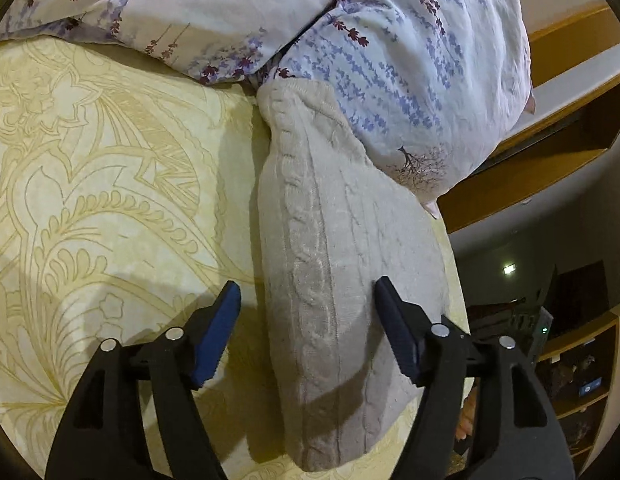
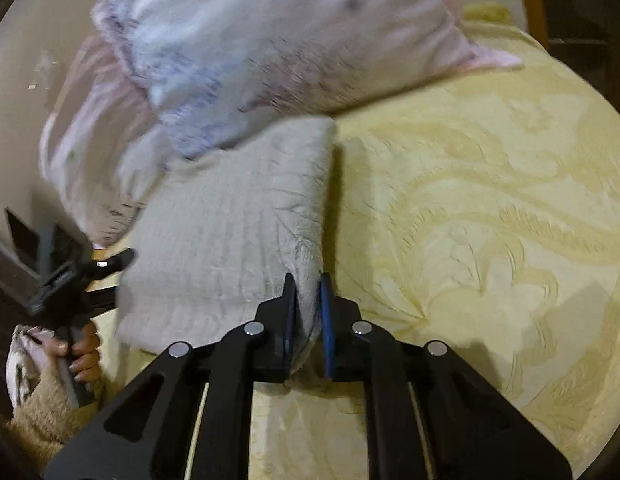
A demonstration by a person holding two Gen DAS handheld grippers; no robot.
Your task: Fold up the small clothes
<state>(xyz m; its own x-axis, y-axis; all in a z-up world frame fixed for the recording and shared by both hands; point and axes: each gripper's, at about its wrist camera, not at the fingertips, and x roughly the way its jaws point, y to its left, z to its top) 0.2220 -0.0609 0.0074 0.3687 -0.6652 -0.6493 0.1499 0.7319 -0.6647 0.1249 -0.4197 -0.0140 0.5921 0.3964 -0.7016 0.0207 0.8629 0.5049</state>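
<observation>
A: Left wrist view first, left to right; yellow patterned bedspread (image 1: 89, 208) filling the left half; left gripper (image 1: 307, 300) low in frame, fingers spread wide apart, gripping nothing; beige cable-knit garment (image 1: 342, 248) lying lengthwise between the two fingers, already looks folded into a long thick strip; far end tucked against the floral pillow (image 1: 390, 92); wooden shelving (image 1: 570, 92) off the bed at right.

B: Right wrist view, same order; left gripper (image 2: 105, 268) seen at far left edge with the person's hand (image 2: 79, 354) on its handle; garment (image 2: 229, 232) in the middle; right gripper (image 2: 307, 296) clamped on the garment's near right edge, cloth pinched between the blue pads (image 2: 326, 320); bare bedspread (image 2: 490, 220) to the right; view blurred, knit detail hard to read.

A: Risks; only one side pinched, so lifting or dragging likely to pull the top layers and open the fold; thick knit could slip out of a thin edge pinch.

B: Also left fingers straddling, not closed; closing off-centre could bunch one layer only and skew the strip.

A: Obstacles; pillow resting on or against the far end, cannot tell which; pulling toward the near side could drag or snag there.

B: Near right edge of garment close to bed edge in left view; sliding off possible if pushed that way; plenty of bedspread on the other side.
</observation>
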